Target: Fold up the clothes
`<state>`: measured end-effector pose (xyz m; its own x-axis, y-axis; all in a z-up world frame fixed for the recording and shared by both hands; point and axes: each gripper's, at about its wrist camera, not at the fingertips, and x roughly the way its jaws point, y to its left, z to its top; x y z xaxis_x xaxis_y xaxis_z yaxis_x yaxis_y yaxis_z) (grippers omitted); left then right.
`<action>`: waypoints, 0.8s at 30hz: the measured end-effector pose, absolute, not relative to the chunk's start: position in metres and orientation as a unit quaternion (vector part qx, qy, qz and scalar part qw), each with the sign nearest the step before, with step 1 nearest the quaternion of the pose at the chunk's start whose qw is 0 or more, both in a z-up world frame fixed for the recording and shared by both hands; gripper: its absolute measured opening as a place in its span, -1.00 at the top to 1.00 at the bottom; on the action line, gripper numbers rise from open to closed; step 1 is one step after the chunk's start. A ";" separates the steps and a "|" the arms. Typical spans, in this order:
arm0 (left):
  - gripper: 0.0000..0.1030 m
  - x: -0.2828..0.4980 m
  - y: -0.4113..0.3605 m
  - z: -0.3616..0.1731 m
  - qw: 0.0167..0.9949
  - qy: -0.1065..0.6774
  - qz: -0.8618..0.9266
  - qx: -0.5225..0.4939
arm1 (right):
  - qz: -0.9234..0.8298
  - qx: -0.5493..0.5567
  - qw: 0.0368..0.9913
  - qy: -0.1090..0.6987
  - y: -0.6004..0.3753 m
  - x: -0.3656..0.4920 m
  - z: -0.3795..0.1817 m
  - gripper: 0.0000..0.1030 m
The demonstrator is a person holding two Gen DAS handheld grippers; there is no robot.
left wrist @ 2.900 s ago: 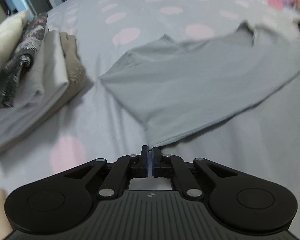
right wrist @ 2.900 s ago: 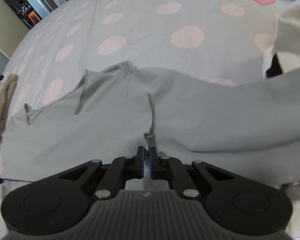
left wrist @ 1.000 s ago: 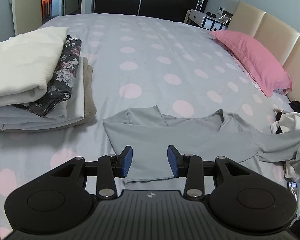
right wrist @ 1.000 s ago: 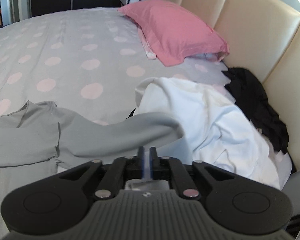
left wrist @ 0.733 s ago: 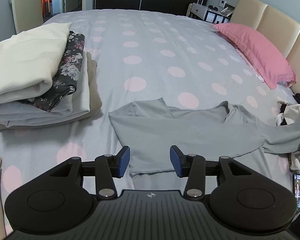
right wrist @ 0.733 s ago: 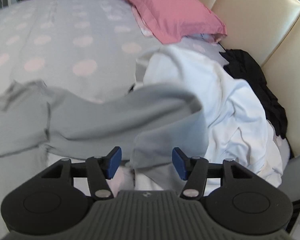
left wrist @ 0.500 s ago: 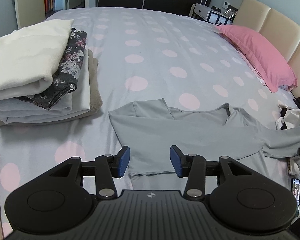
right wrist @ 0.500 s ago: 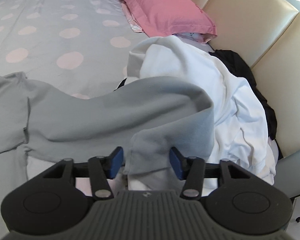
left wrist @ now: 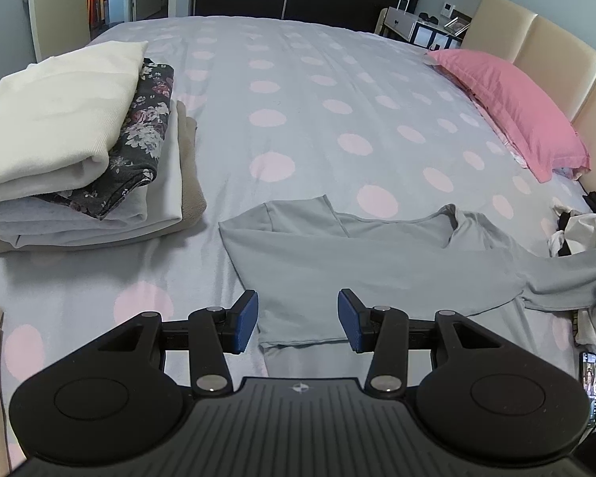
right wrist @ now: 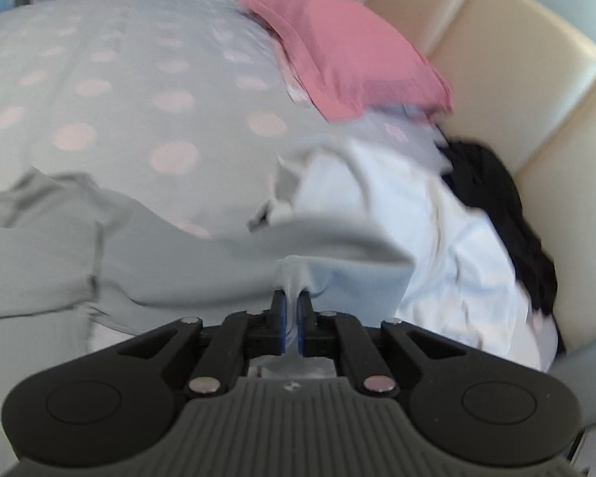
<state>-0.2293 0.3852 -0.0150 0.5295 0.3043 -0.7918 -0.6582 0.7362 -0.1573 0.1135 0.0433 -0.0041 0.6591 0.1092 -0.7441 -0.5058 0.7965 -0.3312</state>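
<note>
Grey shirt (right wrist: 202, 262) pinched in right claw (right wrist: 292, 310) – left claw (left wrist: 297, 320) spread above hem

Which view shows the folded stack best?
Left wrist view: the folded stack lies sharp and whole on the bed, left of the grey shirt. The right wrist view doesn't show it; it faces the pillow.

On the bed (left wrist: 306, 91) there are one grey shirt (left wrist: 361, 262), one stack (left wrist: 79, 151) of five folded garments, one pink pillow (left wrist: 508, 107) and one phone (left wrist: 589, 373).
</note>
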 end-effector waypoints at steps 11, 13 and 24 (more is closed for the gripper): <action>0.18 -0.231 0.382 -0.006 0.853 0.377 0.280 -0.227 | 0.307 -0.254 0.841 0.365 0.110 0.064 0.077 0.89; 0.18 -0.233 0.383 -0.004 0.854 0.373 0.279 -0.229 | 0.333 -0.254 0.830 0.368 0.128 0.053 0.086 0.88; 0.18 -0.240 0.392 -0.004 0.851 0.367 0.285 -0.243 | 0.425 -0.297 0.755 0.401 0.252 -0.014 0.073 0.88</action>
